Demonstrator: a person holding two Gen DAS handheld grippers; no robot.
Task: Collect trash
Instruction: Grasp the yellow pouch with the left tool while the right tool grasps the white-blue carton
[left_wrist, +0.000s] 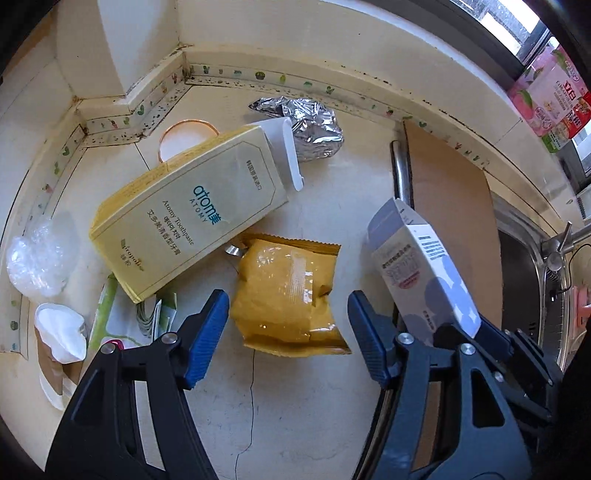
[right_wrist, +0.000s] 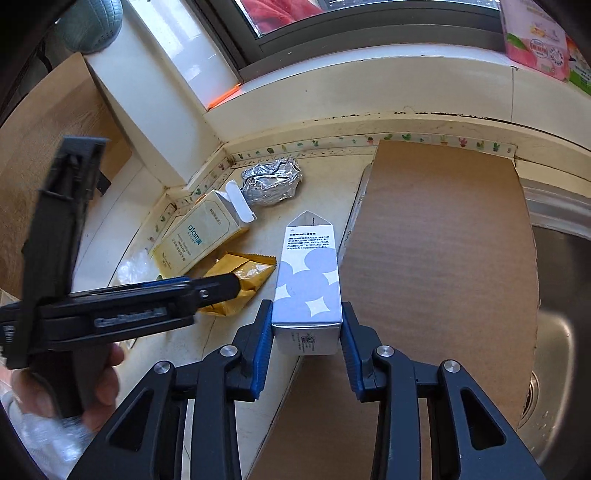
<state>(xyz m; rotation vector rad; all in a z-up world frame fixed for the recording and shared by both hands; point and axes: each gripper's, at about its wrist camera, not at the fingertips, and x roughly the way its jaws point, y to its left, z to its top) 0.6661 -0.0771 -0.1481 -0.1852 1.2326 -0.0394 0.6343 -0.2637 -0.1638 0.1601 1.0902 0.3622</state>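
My left gripper (left_wrist: 288, 310) hangs open over a yellow snack packet (left_wrist: 288, 291) lying on the cream counter, one blue pad on each side of it and neither touching. My right gripper (right_wrist: 306, 310) is shut on a white box with lilac shapes (right_wrist: 308, 284), held off the counter with its pointed flap away from me. That box (left_wrist: 417, 266) also shows at the right of the left wrist view. A yellow toothpaste box (left_wrist: 188, 214) lies slanted beyond the packet, with a crumpled foil ball (left_wrist: 314, 129) by the wall.
A cardboard sheet (right_wrist: 443, 258) covers part of the steel sink (right_wrist: 561, 295) on the right. Clear plastic wrap (left_wrist: 37, 258), a crushed paper cup (left_wrist: 59, 343), a green-white wrapper (left_wrist: 110, 317) and an orange-rimmed lid (left_wrist: 184, 136) lie on the left. A pink carton (right_wrist: 535, 40) stands on the sill.
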